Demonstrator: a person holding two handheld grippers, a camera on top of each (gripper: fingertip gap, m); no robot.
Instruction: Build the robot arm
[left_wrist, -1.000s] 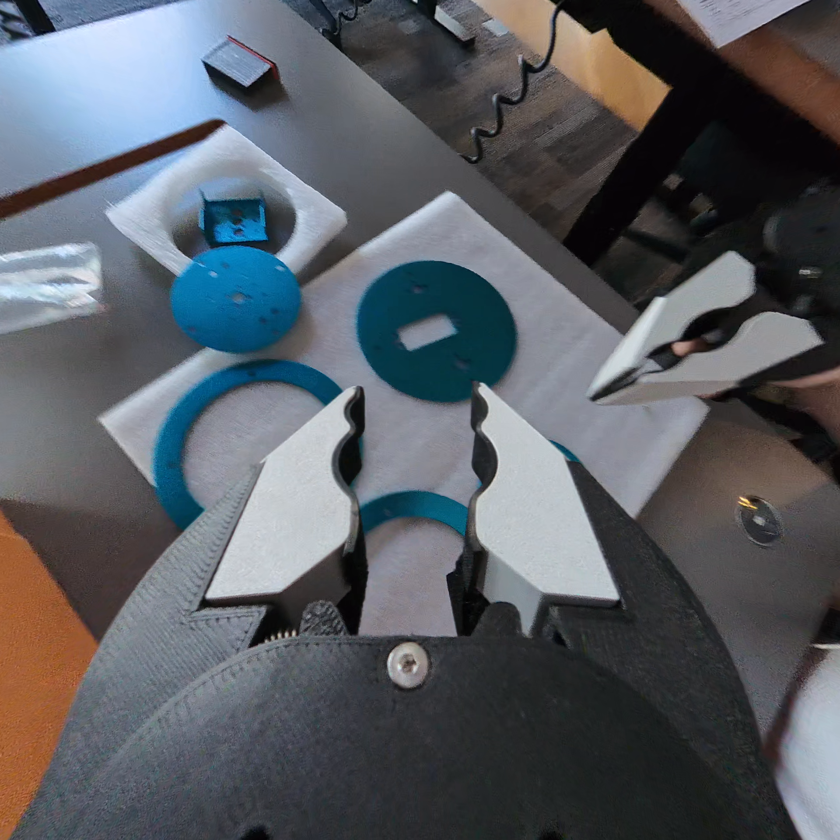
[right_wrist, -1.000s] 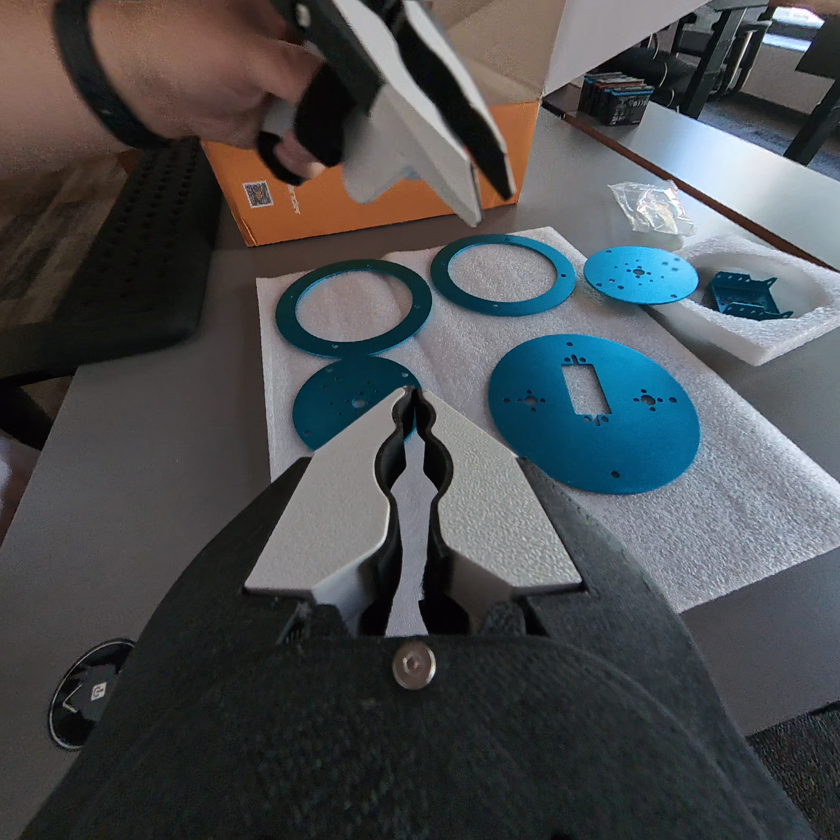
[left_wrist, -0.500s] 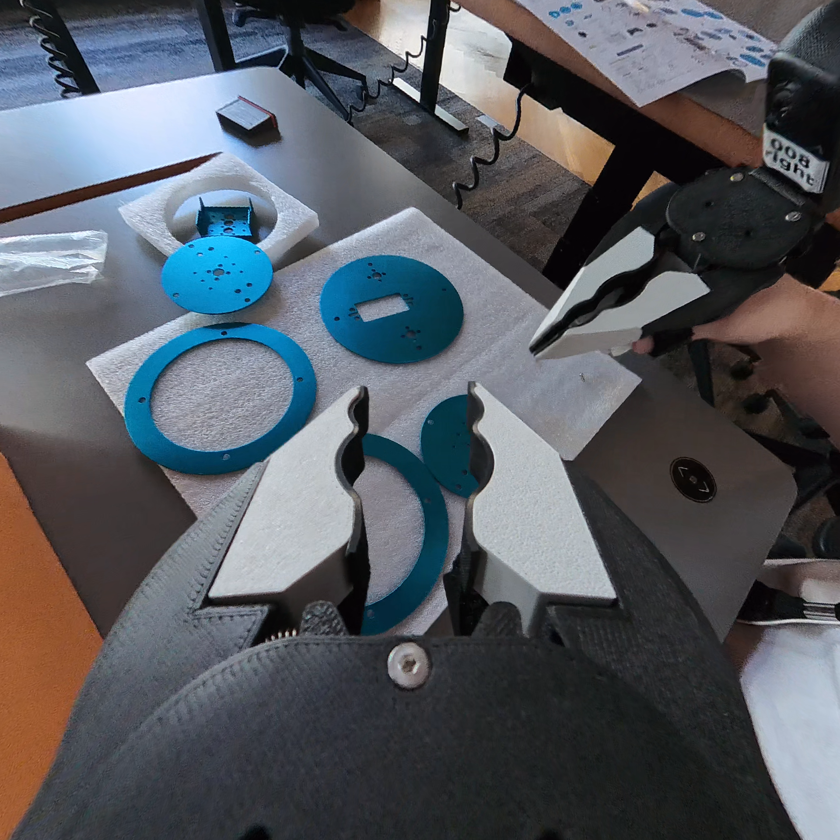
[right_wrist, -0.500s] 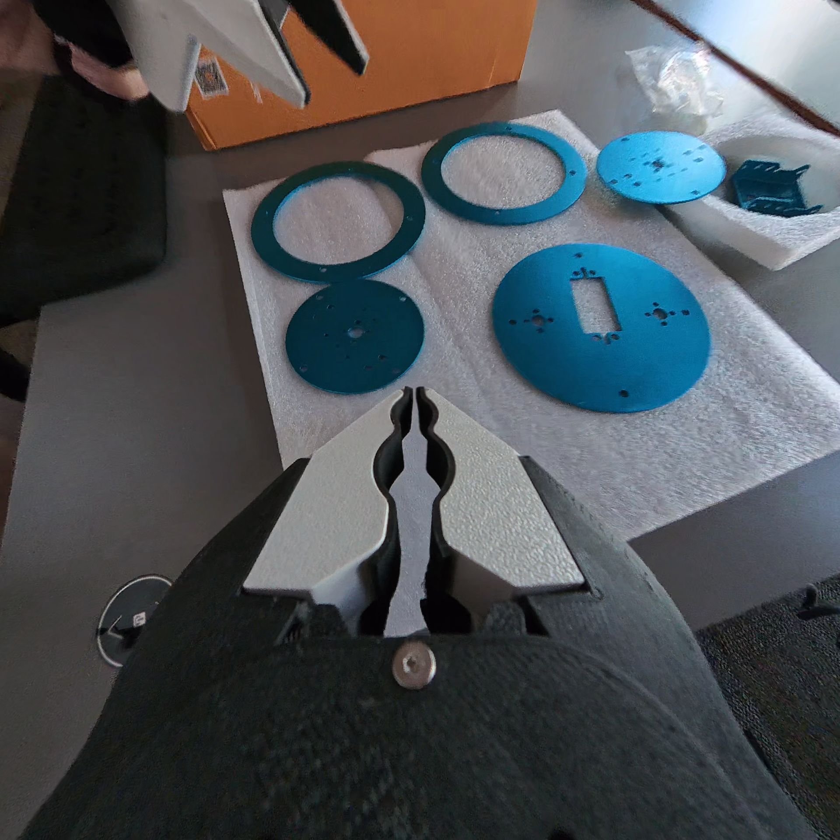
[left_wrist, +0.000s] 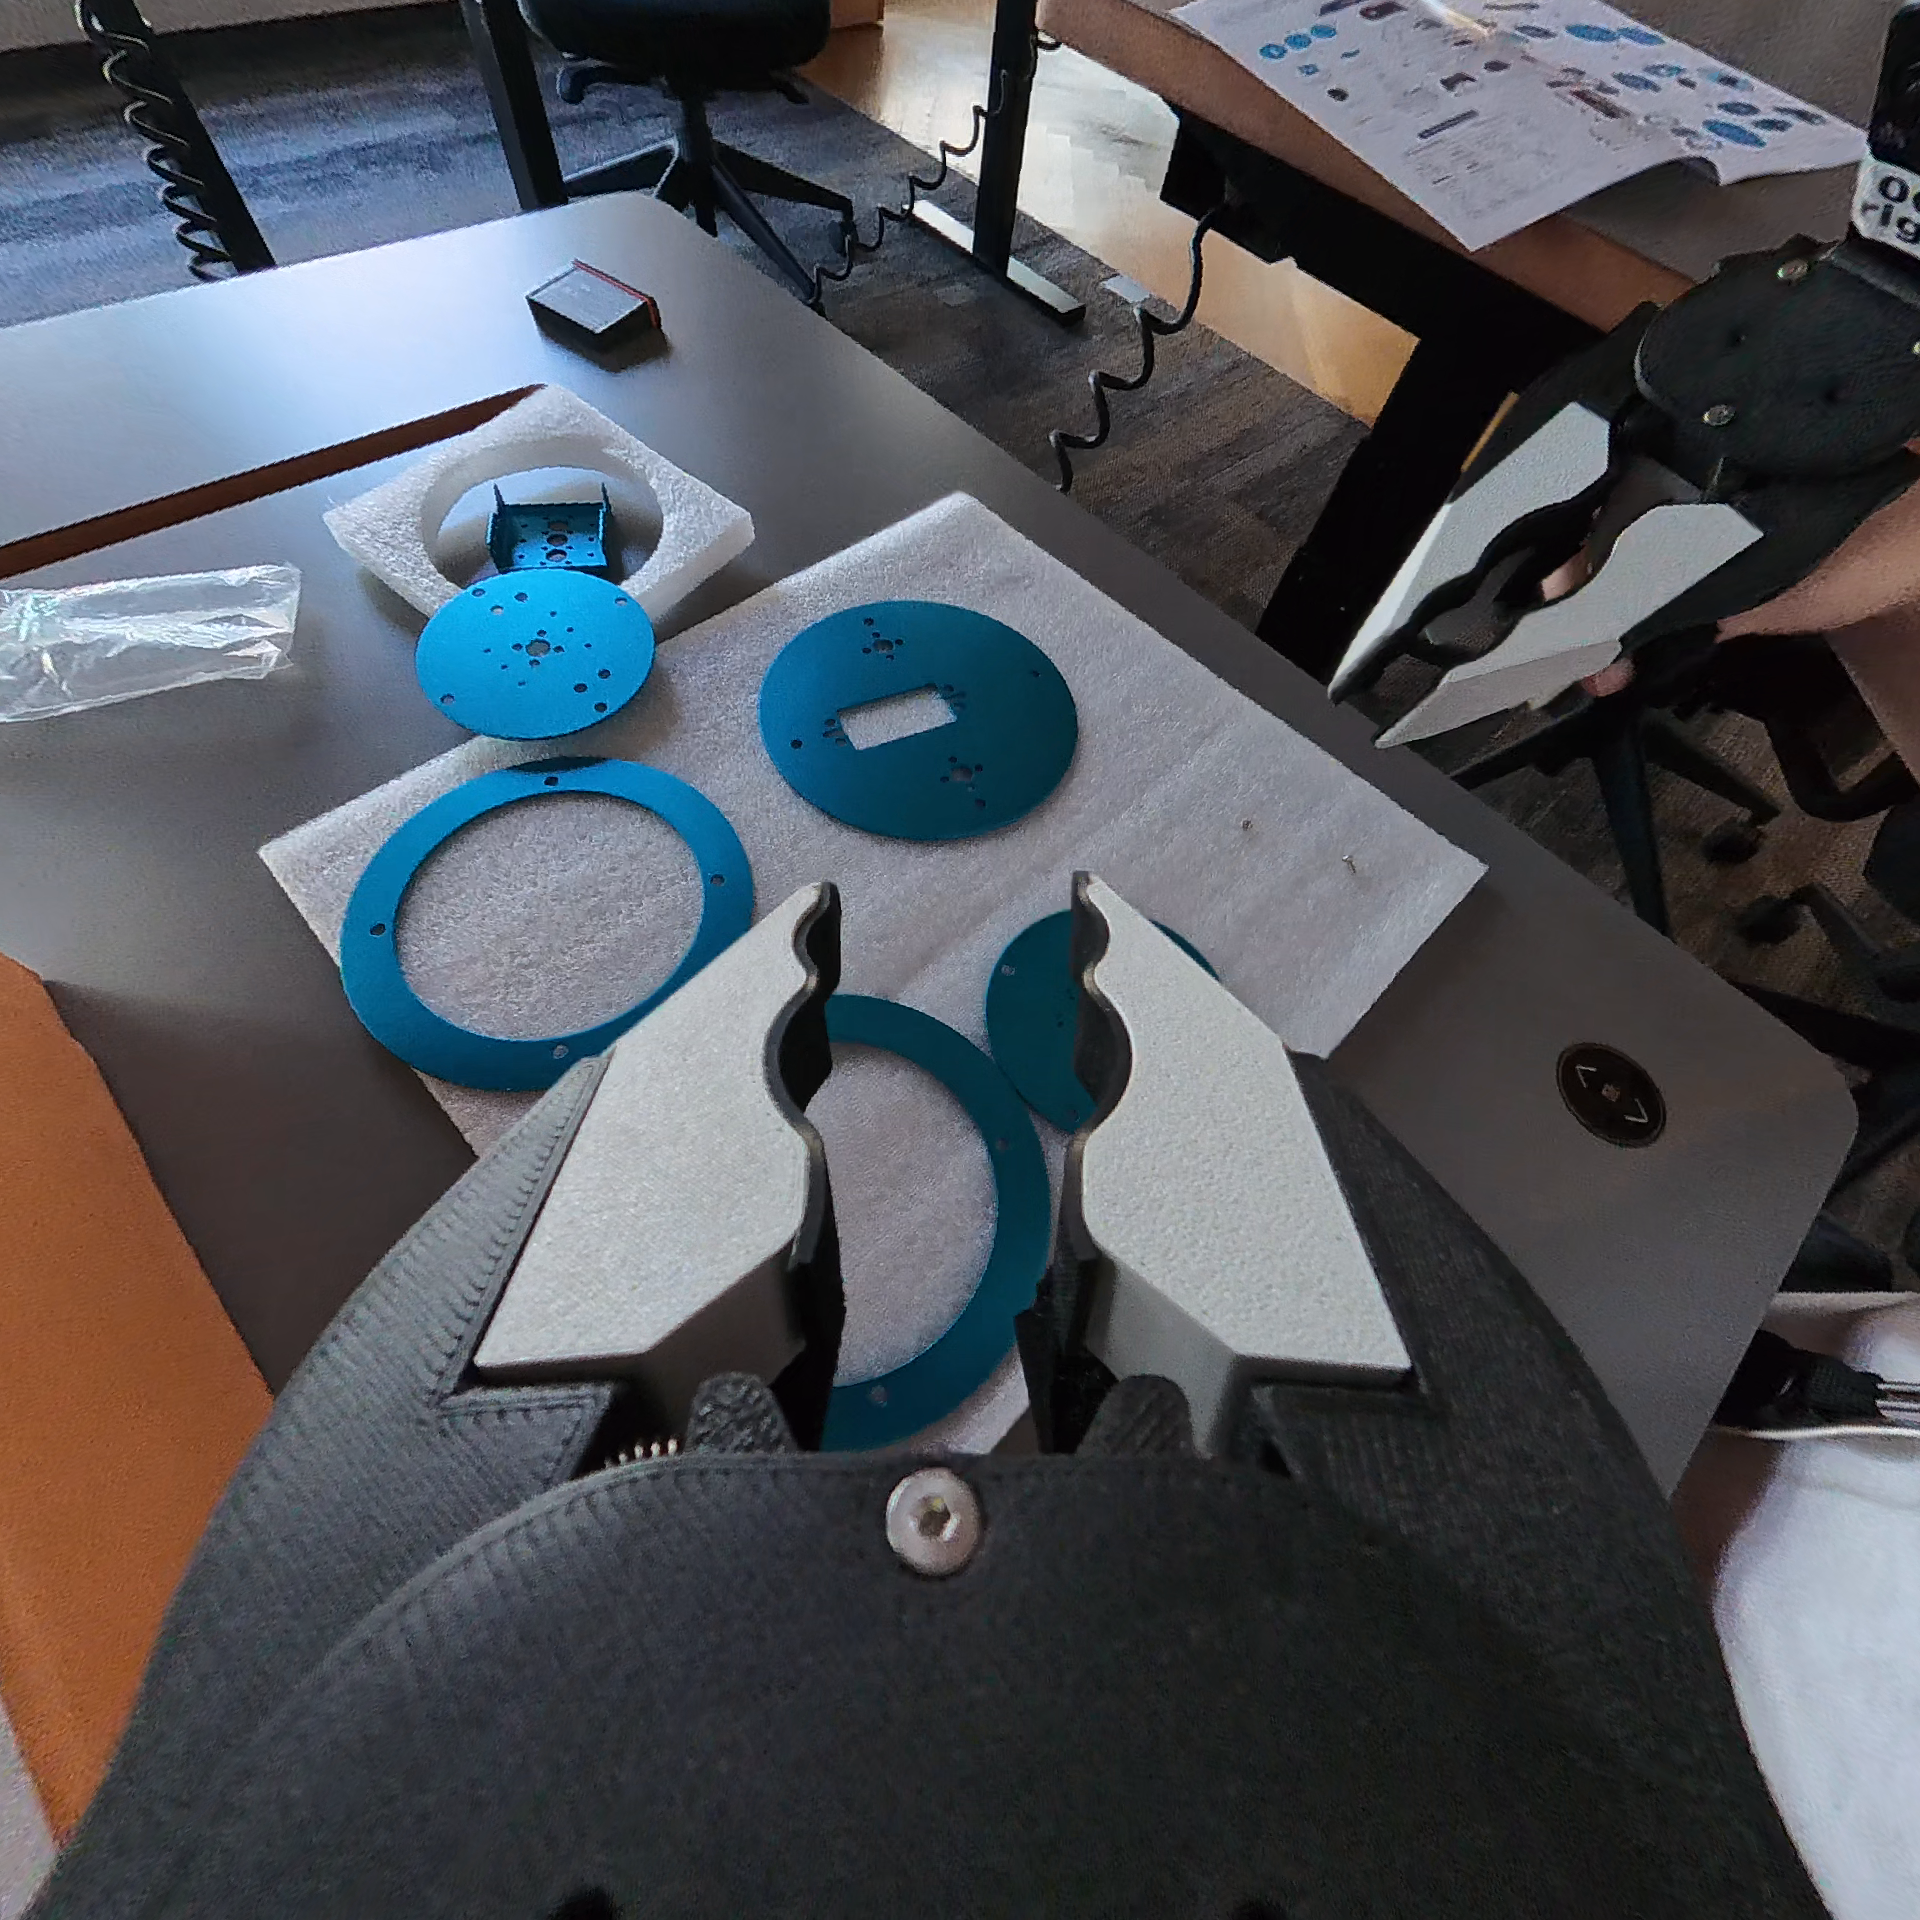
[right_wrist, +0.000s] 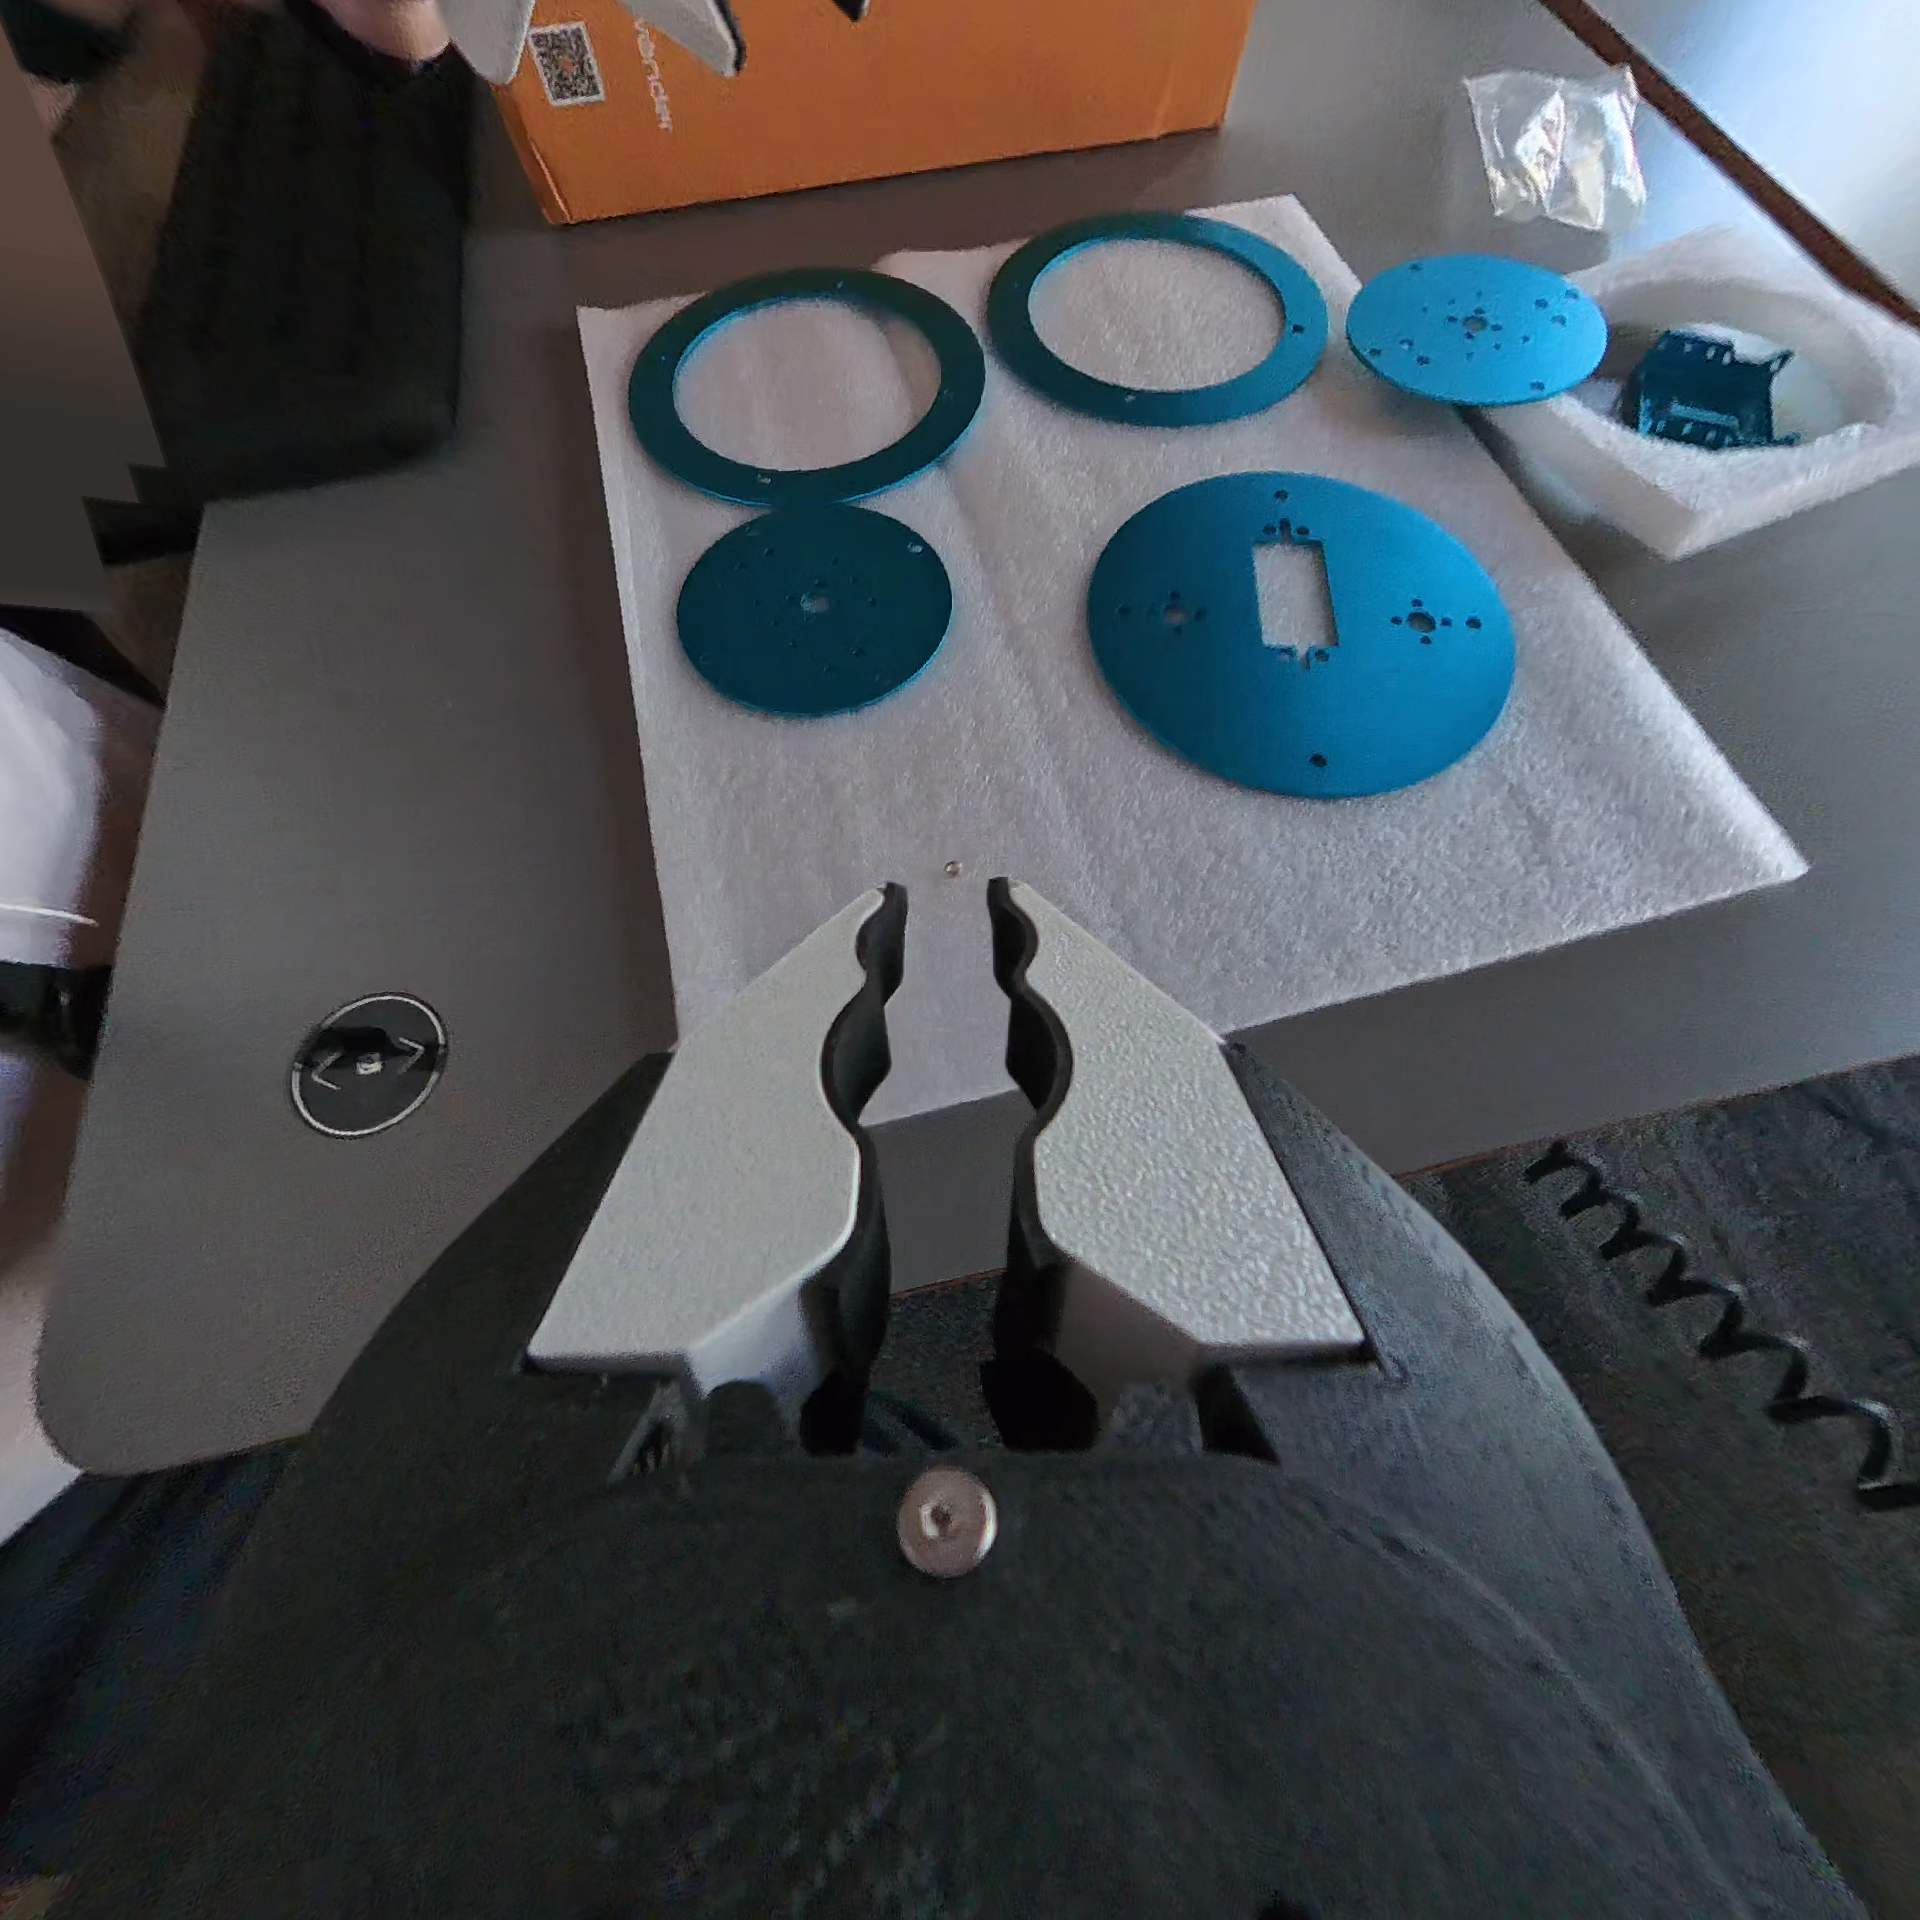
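Note:
My left gripper (left_wrist: 956, 899) is open and empty, held above a blue ring (left_wrist: 1023, 1174) and a small blue disc (left_wrist: 1039, 1029) on a white foam sheet (left_wrist: 1195, 748). My right gripper (right_wrist: 945, 891) is open a little and empty, low over the sheet's (right_wrist: 1143, 883) near edge. A tiny screw (right_wrist: 951, 864) lies just past its tips. It also shows in the left wrist view (left_wrist: 1361, 717), off the table's right edge. Ahead lie two rings (right_wrist: 651, 400) (right_wrist: 1008, 312), a small disc (right_wrist: 814, 644) and a large slotted disc (right_wrist: 1299, 717).
Another small blue disc (right_wrist: 1475, 358) leans on a white foam block (right_wrist: 1714, 499) that holds a blue bracket (right_wrist: 1704, 405). An orange box (right_wrist: 862, 94), a clear plastic bag (right_wrist: 1558, 145) and a round desk button (right_wrist: 369, 1062) are on the table. A coiled cable (right_wrist: 1714, 1330) hangs at the right. There is about 20 cm between the tips of the two grippers.
My right gripper went from shut to slightly open and drew back to the sheet's near edge. My left gripper rose and pulled back, staying open.

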